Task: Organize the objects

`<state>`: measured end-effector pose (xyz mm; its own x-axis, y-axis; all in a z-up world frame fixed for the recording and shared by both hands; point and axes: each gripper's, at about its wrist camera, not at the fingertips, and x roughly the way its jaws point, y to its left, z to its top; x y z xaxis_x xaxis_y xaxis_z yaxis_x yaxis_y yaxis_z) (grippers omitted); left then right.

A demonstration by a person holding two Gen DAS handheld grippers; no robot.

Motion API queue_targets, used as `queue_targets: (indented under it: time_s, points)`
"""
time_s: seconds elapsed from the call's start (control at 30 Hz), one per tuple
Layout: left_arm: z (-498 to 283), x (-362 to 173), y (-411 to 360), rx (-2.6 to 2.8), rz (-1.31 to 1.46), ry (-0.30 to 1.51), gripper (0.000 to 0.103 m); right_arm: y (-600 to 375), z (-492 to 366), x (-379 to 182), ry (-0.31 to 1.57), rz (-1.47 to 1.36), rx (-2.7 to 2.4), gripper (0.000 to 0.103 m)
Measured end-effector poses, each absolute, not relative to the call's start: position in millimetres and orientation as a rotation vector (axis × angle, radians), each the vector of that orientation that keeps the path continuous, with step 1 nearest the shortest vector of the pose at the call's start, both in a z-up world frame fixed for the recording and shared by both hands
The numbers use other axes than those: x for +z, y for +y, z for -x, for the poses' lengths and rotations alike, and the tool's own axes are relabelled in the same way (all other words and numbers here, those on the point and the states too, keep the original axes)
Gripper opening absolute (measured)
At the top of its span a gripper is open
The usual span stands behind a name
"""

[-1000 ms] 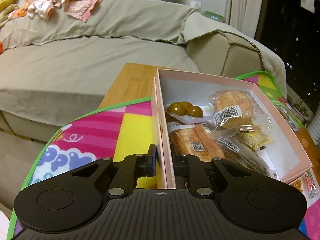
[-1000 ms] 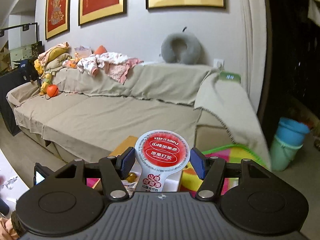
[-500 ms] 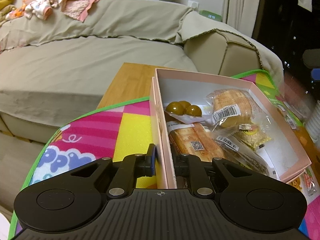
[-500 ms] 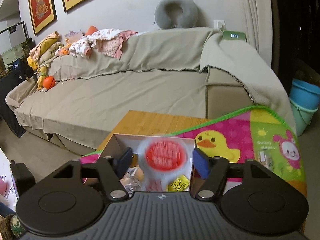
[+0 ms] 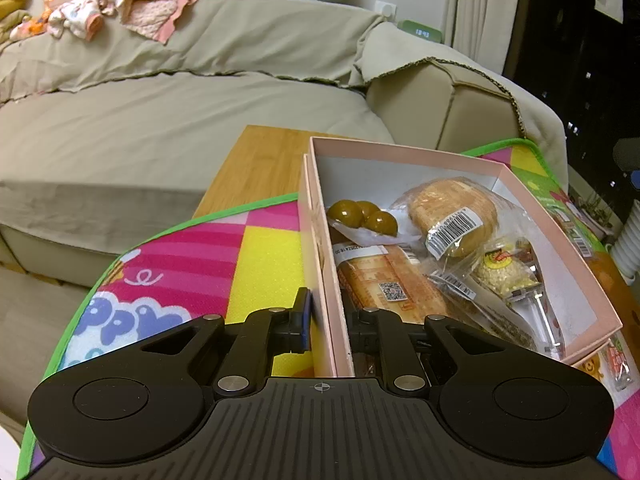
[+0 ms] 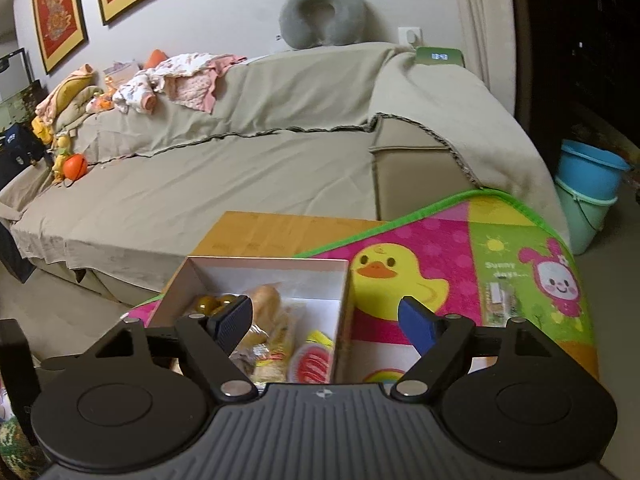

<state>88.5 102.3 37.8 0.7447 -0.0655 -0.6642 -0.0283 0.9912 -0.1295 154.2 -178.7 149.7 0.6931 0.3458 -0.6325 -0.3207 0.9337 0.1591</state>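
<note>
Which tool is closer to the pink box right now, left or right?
Left. The left tool is shut on the near wall of the pink box, one finger inside, one outside. The right tool hangs open above the box, touching nothing.

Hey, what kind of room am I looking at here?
Most likely a home living room: a long sofa under a beige cover, red framed wall pictures, and a colourful children's cartoon play mat spread over a low wooden table.

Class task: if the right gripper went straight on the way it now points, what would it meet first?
Probably the pink box, around its right wall, or the red-lidded cup lying inside; the open right gripper hangs above them, so depth is uncertain.
</note>
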Motion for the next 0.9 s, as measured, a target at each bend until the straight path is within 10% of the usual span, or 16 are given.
queue_targets:
  time_s: [0.9]
  points:
    - [-90.3,39.7,95.6,0.005,0.099,0.745,0.014,-266.1,-262.3,26.1,0.821,0.013,0.000,0.076]
